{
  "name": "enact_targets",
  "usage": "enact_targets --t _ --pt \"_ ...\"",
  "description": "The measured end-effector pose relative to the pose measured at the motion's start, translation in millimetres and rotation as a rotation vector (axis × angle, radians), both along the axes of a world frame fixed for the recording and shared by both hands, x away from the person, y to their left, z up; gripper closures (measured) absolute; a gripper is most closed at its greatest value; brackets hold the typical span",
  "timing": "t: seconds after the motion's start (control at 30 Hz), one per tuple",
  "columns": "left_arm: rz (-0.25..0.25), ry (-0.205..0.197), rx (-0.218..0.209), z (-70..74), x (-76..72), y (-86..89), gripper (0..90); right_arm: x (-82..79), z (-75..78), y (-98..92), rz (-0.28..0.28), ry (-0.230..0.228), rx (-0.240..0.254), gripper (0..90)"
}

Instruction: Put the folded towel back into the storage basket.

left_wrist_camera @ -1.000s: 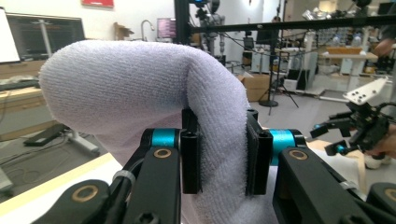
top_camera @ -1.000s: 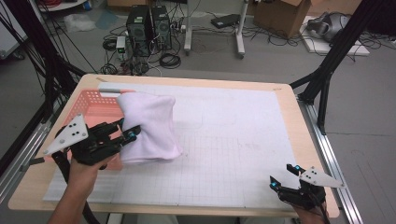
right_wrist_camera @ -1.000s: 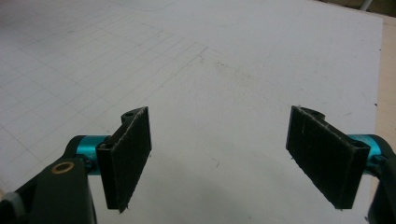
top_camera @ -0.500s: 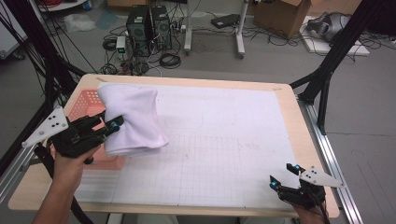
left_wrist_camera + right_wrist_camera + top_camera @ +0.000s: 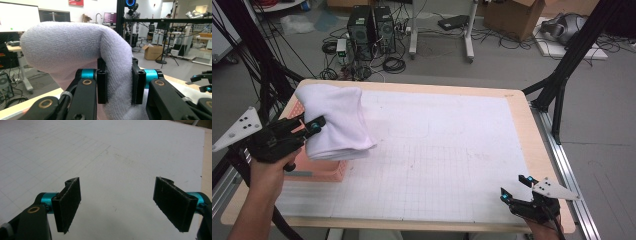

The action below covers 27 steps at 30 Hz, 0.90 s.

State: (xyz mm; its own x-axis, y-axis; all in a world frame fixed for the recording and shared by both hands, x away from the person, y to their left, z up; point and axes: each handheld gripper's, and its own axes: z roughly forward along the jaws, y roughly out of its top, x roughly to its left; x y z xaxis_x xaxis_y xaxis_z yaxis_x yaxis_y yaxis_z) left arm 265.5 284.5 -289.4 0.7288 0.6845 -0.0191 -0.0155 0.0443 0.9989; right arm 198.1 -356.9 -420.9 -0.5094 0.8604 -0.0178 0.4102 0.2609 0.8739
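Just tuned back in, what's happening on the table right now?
The person's left gripper is clamped on a folded white towel, holding it up over the pink basket at the table's left edge. In the left gripper view the cloth is pinched between both pads. The right gripper sits open near the front right corner of the white grid mat, with nothing between its pads.

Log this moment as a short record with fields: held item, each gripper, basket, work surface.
held item: folded white towel, thick bundle, lifted above the basket
left gripper: shut on the towel, pads pressing a fold from both sides
right gripper: open, nothing between the jaws, low at the table's near right corner
basket: pink plastic basket at the table's left edge, partly under the towel
work surface: white grid mat on a wooden table
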Motion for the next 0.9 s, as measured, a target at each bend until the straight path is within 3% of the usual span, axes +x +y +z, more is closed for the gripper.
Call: enact_targets --t 0.43,0.9 --pt "0.038 -0.005 -0.040 7.8 1.2 26.1 72.7 0.5 -0.5 1.4 -0.003 0.003 0.002 21.3" --pt "0.086 0.001 -0.042 5.8 1.4 53.3 72.6 1.6 -1.0 3.8 -0.003 0.007 -0.007 21.3"
